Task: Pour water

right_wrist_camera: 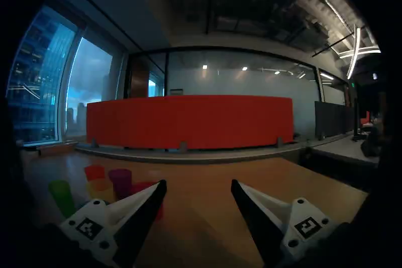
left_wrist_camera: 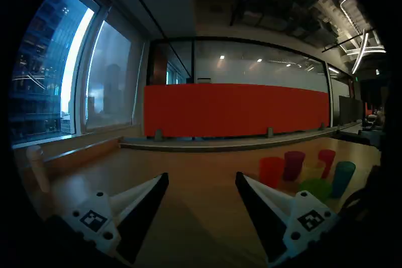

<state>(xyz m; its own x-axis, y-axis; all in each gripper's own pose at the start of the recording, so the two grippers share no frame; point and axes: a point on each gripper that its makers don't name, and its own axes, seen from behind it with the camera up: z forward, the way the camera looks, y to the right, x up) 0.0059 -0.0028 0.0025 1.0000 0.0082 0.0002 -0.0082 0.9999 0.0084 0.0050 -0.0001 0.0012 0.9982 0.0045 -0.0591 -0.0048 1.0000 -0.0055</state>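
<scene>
A dim office room is seen, with tall windows point(left_wrist_camera: 65, 82) on one side and a long orange-red partition panel point(left_wrist_camera: 236, 109) standing along the far edge of a broad wooden tabletop point(left_wrist_camera: 211, 155). A cluster of coloured translucent plastic cups point(left_wrist_camera: 306, 172) is gathered on that tabletop. In the left gripper view it is found ahead and to the right of the left gripper point(left_wrist_camera: 201, 175), near that gripper's right finger. In the right gripper view the cluster is set to the left of the right gripper point(right_wrist_camera: 197, 182) and is partly hidden behind its left finger. Both pairs of fingers are spread wide, and nothing is held between them. No jug or bottle of water can be made out with certainty. The cups are judged to be light, thin-walled and smooth, so they are likely to be tipped or squashed easily; a hold across the mid-wall, below the rim and with modest pressure, is advised
</scene>
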